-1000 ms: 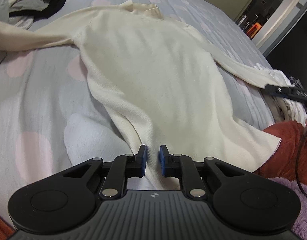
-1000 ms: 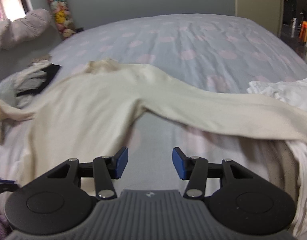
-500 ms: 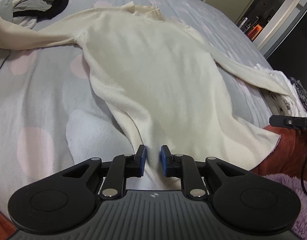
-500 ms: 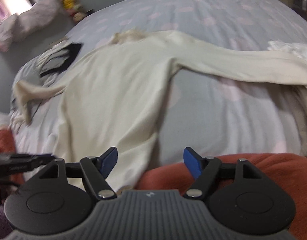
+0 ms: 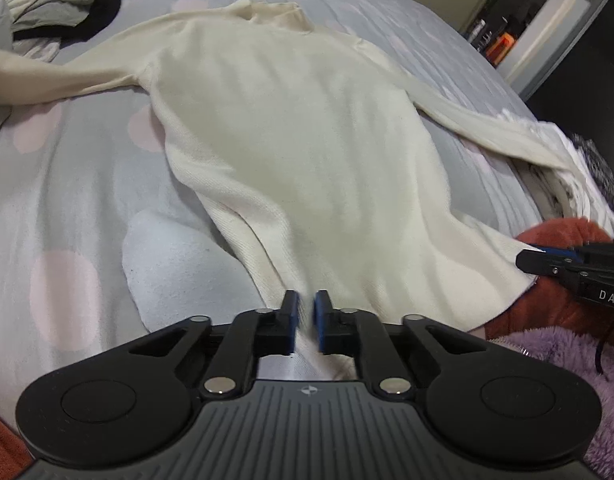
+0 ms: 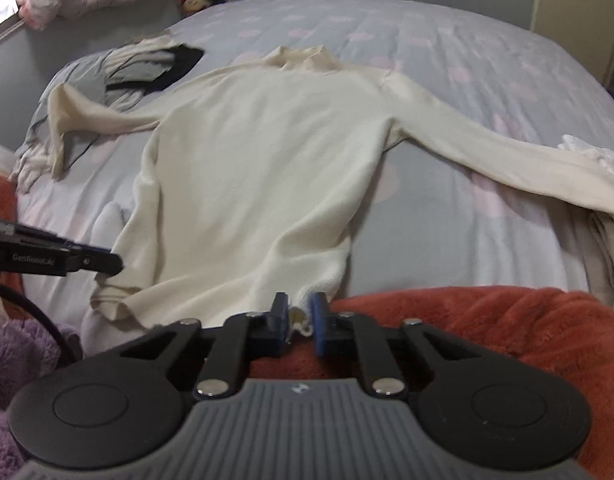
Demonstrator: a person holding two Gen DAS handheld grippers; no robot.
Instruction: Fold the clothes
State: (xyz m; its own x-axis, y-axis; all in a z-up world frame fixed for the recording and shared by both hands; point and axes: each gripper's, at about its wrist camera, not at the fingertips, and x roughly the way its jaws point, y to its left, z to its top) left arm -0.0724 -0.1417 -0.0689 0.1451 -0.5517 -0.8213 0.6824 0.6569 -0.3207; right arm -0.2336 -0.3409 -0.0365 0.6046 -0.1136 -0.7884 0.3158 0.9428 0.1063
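Since the earlier frames, the right gripper has been carried across from the sleeve side to the near right corner of the sweater's hem, and its jaws, wide apart half a second ago, have just been closing; a fold of the cream hem is now pinched between the blue pads. The left gripper has barely shifted and has been tightened a little further; the near left corner of the hem is clamped between its pads. The cream sweater is laid flat, collar away from the cameras, on the bed, which is covered by a grey sheet with pink dots, and both sleeves are spread outward. The right sleeve is draped onto a pile of white clothes at the bed's edge, while the left sleeve end is lying by a heap of grey and black garments. A rust-coloured blanket is seen under the right gripper. No containers are seen in either view.
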